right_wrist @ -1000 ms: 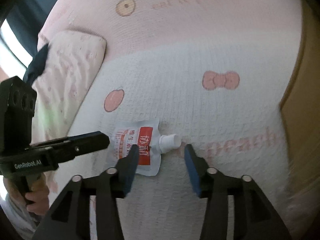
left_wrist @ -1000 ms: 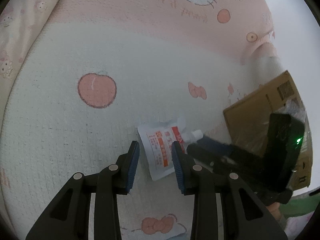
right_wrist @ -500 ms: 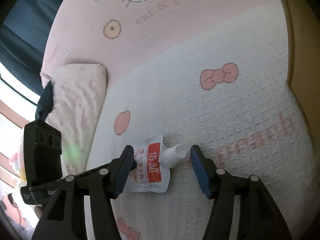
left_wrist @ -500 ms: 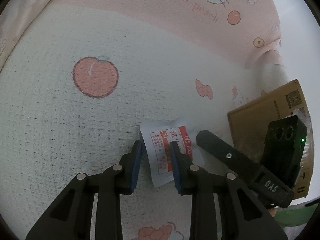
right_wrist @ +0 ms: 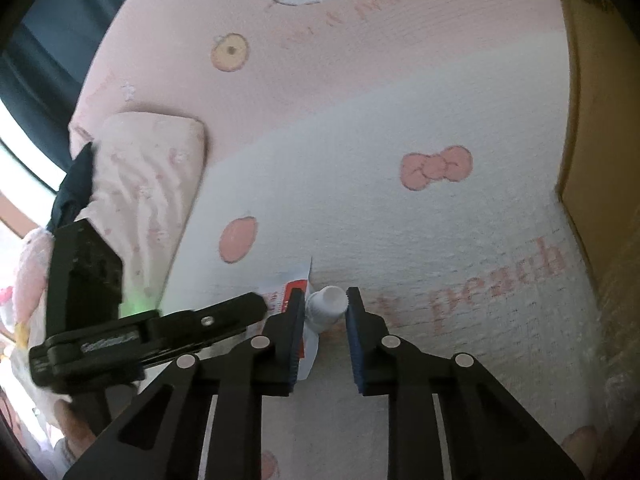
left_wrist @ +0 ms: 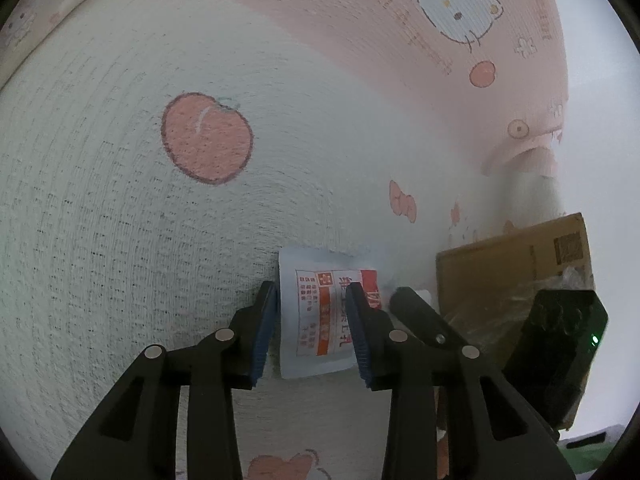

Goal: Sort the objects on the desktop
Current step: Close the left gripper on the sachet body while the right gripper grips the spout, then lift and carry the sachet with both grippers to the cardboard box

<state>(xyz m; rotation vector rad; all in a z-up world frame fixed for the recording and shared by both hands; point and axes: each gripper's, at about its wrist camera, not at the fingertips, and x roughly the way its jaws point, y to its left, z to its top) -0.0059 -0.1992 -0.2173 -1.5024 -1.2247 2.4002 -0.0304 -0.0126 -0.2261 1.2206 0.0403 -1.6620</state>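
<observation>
A white spout pouch (left_wrist: 320, 312) with red and orange print lies on the blanket. In the left wrist view my left gripper (left_wrist: 312, 316) straddles the pouch body, its blue-padded fingers close on either side, still a little apart. In the right wrist view my right gripper (right_wrist: 322, 320) is open around the pouch's white cap (right_wrist: 326, 304), which sits between the fingers near the left pad. The pouch body (right_wrist: 290, 284) is mostly hidden behind the left gripper's finger (right_wrist: 224, 316).
A brown cardboard box (left_wrist: 512, 280) stands at the right, close to the pouch; it also fills the right edge of the right wrist view (right_wrist: 600, 120). A pink pillow (right_wrist: 148, 176) lies at the far left. The white and pink cartoon blanket (left_wrist: 160, 240) covers the surface.
Both grippers have moved in on the pouch. The left fingers have narrowed around its body. The right fingers have narrowed and now frame the white cap.
</observation>
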